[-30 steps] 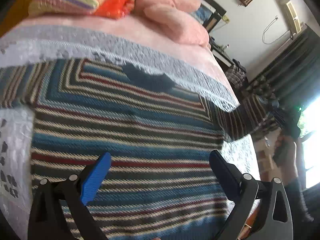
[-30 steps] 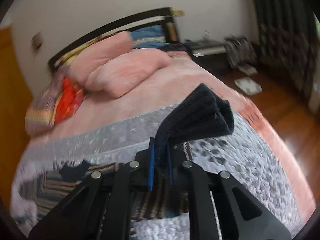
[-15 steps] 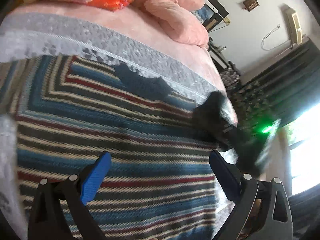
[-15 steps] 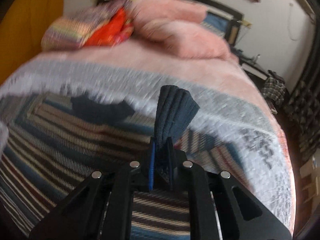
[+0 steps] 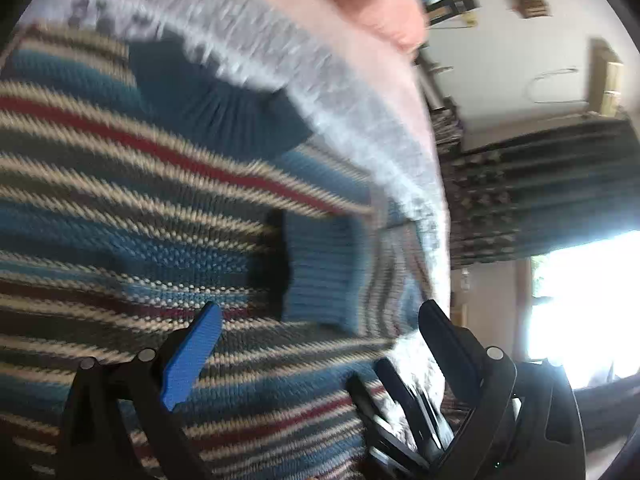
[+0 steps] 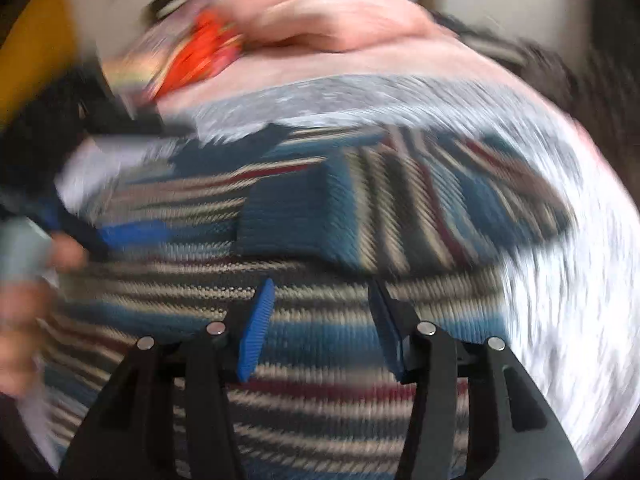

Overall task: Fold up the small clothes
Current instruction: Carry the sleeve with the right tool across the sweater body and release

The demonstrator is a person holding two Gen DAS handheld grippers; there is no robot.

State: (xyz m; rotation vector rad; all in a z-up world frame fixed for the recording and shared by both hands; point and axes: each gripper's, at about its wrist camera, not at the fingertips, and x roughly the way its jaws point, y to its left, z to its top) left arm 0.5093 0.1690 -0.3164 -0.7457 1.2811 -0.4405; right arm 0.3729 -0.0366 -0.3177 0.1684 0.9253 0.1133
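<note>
The sweater (image 6: 320,320) lay flat on the bed (image 6: 560,300), its sleeve (image 6: 360,216) already folded across the body just ahead of the right gripper (image 6: 320,320), whose fingers stood open and empty. The left gripper (image 5: 320,344) was open too, the cuff (image 5: 320,268) just beyond its fingers. The other sleeve likely came next, needing a pinch at its cuff. Pillows (image 6: 320,20) lay far ahead, nothing blocking. Both views were blurred.

Left tongs (image 5: 320,344) gape above striped sweater (image 5: 120,208), sleeve cuff (image 5: 324,268) folded inward.
</note>
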